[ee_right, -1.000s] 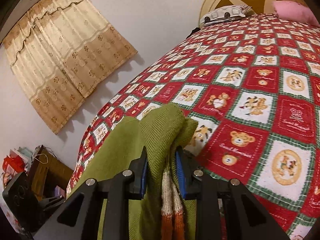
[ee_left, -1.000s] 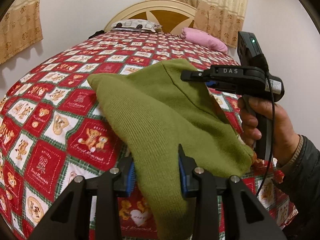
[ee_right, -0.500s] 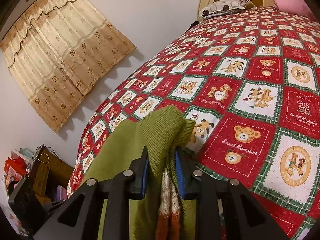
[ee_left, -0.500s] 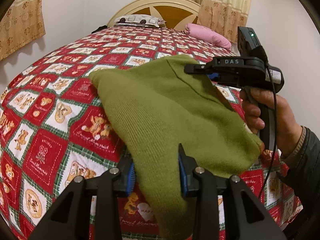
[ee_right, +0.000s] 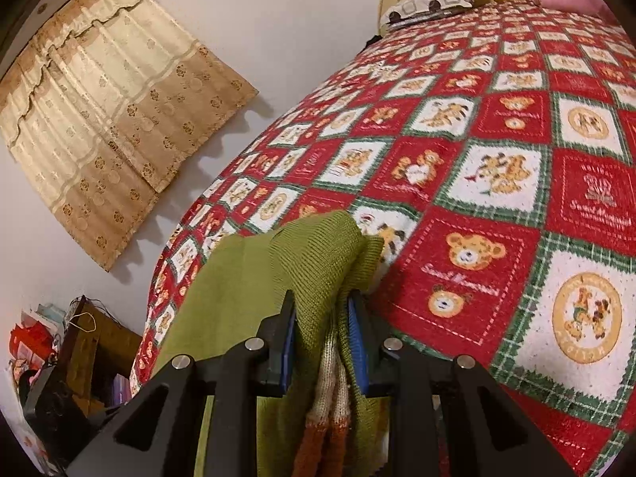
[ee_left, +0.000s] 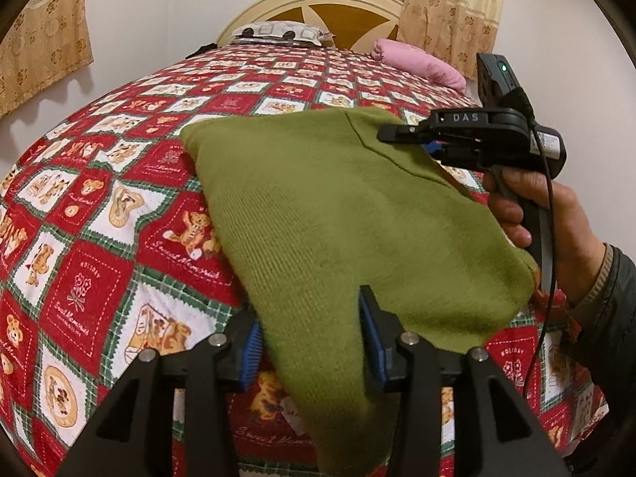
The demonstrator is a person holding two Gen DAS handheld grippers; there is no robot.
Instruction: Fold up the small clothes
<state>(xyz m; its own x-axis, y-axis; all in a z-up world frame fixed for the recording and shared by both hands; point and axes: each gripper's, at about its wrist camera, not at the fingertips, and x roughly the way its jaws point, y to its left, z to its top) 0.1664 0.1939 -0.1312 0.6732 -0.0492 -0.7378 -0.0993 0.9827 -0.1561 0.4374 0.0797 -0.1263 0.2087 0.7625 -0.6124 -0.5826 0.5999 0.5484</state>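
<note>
Two grippers, the left gripper and the right gripper, are both pinching the green sweater tight. They are lifting it a little higher above the teddy-bear bedspread than before, maybe getting ready to fold it.

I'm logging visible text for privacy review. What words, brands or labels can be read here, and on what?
"DAS": on the right gripper, top of its body.
"Sweet Memories": stitched on red squares of the bedspread.
"HOLIDAY": small, above the flower motif on some red squares.
White sticker on the right gripper's rear: too small to read.
Green sweater: no text.
</note>
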